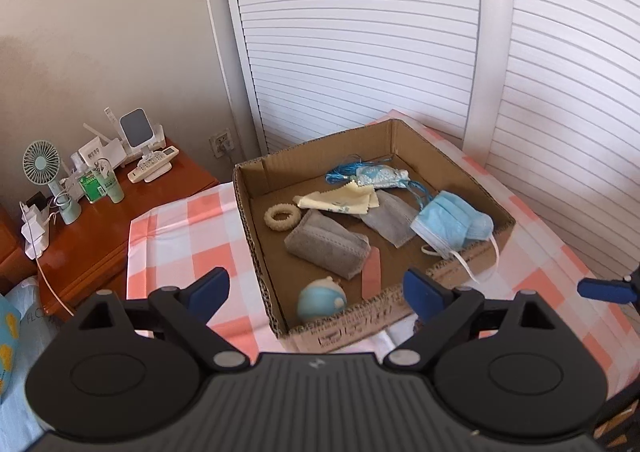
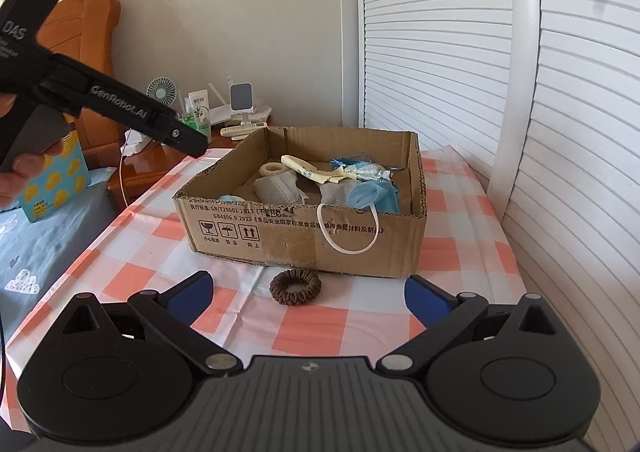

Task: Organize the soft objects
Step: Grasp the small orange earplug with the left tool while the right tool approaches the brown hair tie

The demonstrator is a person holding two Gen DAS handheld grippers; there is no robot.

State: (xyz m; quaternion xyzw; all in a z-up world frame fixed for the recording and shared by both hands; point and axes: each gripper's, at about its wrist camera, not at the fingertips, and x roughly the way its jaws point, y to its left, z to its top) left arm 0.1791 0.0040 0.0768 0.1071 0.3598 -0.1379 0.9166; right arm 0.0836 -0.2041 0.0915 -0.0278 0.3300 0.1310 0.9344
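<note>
We see our right gripper (image 2: 308, 296) spread wide and empty above the checkered counter (image 2: 460, 284), a brown scrunchie (image 2: 295, 286) lying between its fingers and the cardboard box (image 2: 304, 236), over whose front wall a blue mask's (image 2: 370, 194) white loop hangs.

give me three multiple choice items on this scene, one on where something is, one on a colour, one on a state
1. Where does the brown hair scrunchie lie?
A. inside the cardboard box
B. on the checked tablecloth in front of the box
C. on the wooden nightstand

2. What colour is the face mask whose ear loop hangs over the wall of the cardboard box?
A. light blue
B. black
C. pink

3. How does the right gripper stand?
A. shut on the scrunchie
B. shut on nothing
C. open, holding nothing

Answers: 1 B, the scrunchie sits on the checked tablecloth just outside the box's front wall. 2 A, its pleated fabric is light blue. 3 C, the blue pads stand wide apart with nothing between them.
</note>
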